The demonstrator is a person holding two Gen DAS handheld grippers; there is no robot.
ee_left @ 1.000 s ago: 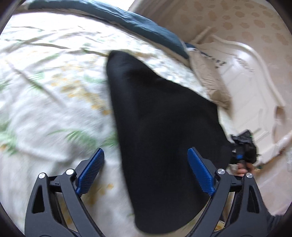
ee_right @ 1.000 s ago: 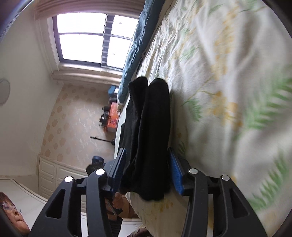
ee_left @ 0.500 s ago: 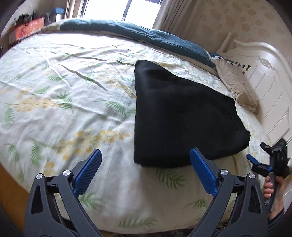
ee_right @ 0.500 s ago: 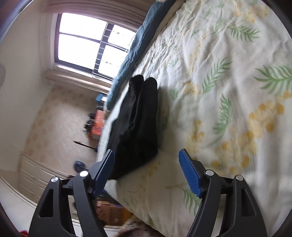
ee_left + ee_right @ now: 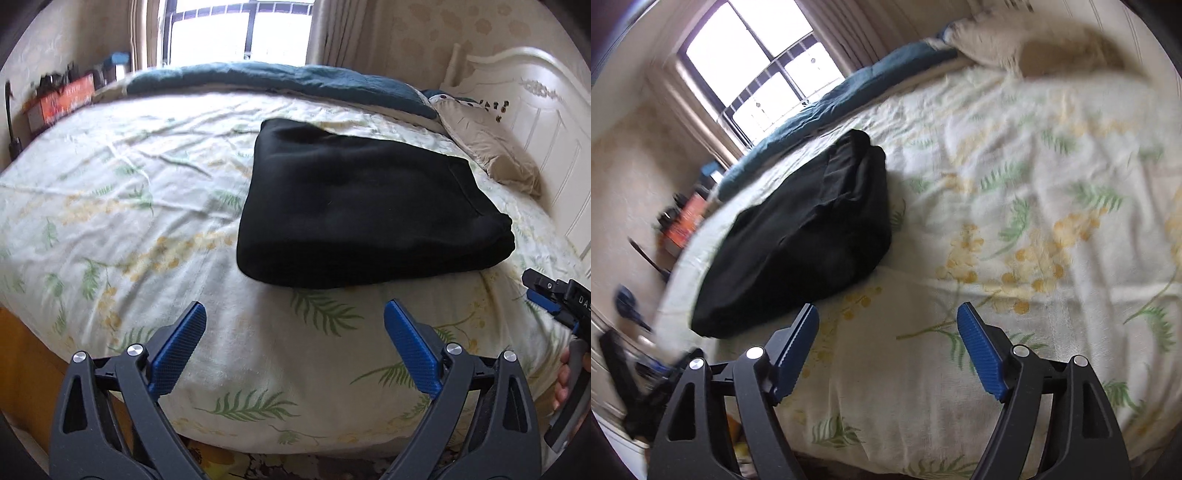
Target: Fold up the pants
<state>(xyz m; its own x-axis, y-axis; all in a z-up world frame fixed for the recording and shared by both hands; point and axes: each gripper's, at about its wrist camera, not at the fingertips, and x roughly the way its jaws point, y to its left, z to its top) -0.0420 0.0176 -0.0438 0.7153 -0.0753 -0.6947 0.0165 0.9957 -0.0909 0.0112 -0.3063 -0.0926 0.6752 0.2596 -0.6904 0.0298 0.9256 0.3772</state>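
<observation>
The black pants (image 5: 365, 210) lie folded into a thick rectangle on the floral bedsheet (image 5: 147, 206). They also show in the right wrist view (image 5: 809, 236), left of centre. My left gripper (image 5: 295, 317) is open and empty, held back over the bed's near edge, apart from the pants. My right gripper (image 5: 888, 325) is open and empty, just off the pants' near end. The right gripper also shows in the left wrist view (image 5: 543, 295) at the right edge, held in a hand.
A dark teal blanket (image 5: 280, 79) lies along the far side of the bed under the window. A beige pillow (image 5: 487, 147) rests by the white headboard (image 5: 535, 110). An orange box (image 5: 62, 101) sits on a shelf at the far left.
My right gripper let go of the pants and opened. Both grippers pulled back from the pants toward the bed's near edge. The pants now lie flat and still.
</observation>
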